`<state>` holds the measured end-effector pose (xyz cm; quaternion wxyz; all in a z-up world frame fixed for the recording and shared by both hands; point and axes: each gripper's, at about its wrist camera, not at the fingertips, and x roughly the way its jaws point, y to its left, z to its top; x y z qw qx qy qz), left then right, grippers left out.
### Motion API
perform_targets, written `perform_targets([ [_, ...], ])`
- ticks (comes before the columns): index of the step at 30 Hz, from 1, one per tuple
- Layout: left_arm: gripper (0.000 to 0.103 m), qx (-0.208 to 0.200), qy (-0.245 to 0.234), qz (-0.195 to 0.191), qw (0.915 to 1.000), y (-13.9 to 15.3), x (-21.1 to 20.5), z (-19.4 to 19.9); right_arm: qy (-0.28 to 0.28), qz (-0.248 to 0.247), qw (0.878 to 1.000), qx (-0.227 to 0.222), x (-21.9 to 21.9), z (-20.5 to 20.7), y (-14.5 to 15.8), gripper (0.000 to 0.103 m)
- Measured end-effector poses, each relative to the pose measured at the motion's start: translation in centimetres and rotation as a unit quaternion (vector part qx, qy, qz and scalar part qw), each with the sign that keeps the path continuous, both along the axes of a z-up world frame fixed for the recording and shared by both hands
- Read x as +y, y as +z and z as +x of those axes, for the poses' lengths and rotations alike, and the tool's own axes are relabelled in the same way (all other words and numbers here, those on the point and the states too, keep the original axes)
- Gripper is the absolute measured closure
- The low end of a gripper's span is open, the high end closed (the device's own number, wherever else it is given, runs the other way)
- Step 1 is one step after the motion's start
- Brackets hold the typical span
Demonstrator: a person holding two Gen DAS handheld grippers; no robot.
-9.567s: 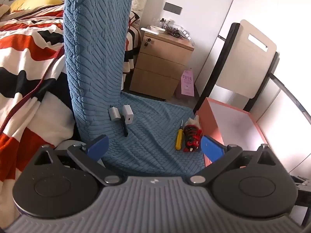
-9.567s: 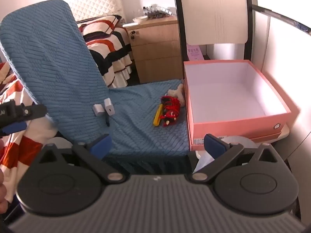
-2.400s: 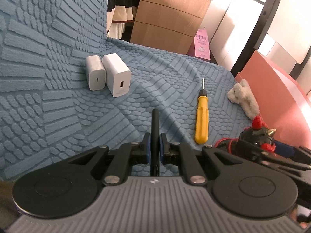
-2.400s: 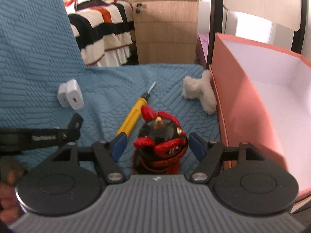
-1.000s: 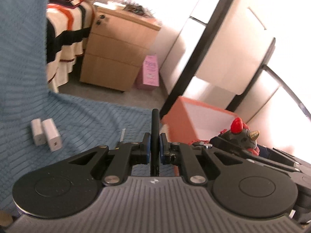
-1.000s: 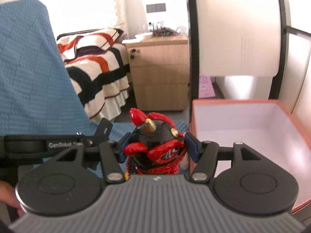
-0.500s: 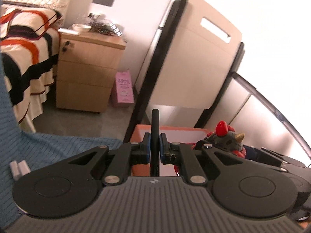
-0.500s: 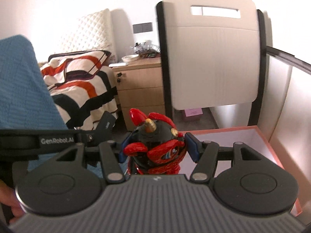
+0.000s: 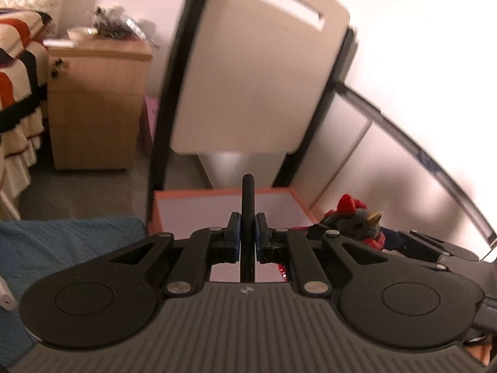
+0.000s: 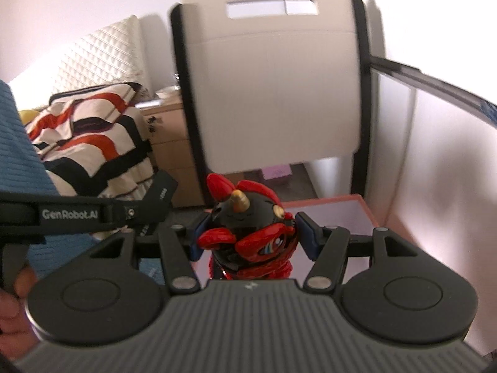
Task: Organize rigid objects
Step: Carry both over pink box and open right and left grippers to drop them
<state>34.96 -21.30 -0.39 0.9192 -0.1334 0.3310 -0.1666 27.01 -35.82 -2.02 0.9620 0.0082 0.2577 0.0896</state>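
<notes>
Clamping one thin black bar (image 9: 248, 199) between its blue pads, the left gripper (image 9: 247, 236) was closed on it, and the bar stood upright with its rounded tip above the fingers. What the bar was could not be told. Behind it lay one pink box (image 9: 279, 190), open-topped with a pale interior, and the left gripper was held in front of the box's near wall. The right gripper (image 10: 252, 233) was closed around one red and black toy figure (image 10: 248, 233), which had a gold horn and red crest; its two blue pads pressed the figure's sides. From the left wrist view, the same figure (image 9: 357, 220) appeared to the right, near the box's right edge. A blue textured cover (image 9: 62, 242) lay just left of the box. One folding chair back (image 10: 273, 77) rose behind the box, and one wooden nightstand (image 9: 93, 105) stood beside a striped bedspread (image 10: 93, 136).
</notes>
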Motion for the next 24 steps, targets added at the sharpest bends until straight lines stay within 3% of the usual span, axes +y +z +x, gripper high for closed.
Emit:
perform_targets([
  [13, 0.092, 0.096, -0.051, 0.018, 0.9938, -9.4, -8.0, 5.6, -0.052, -0.001, 0.994, 0.1, -6.5, 3.5, -7.7, 0.041],
  [19, 0.092, 0.129, -0.062, 0.024, 0.9894, -12.6, -9.2, 6.6, -0.068, 0.01, 0.986, 0.154, -7.8, 4.2, -12.0, 0.041],
  [24, 0.091, 0.151, -0.061, 0.012, 0.9866, -13.7, -9.3, 7.1, -0.072, 0.015, 0.981, 0.177, -8.0, 4.1, -13.3, 0.041],
])
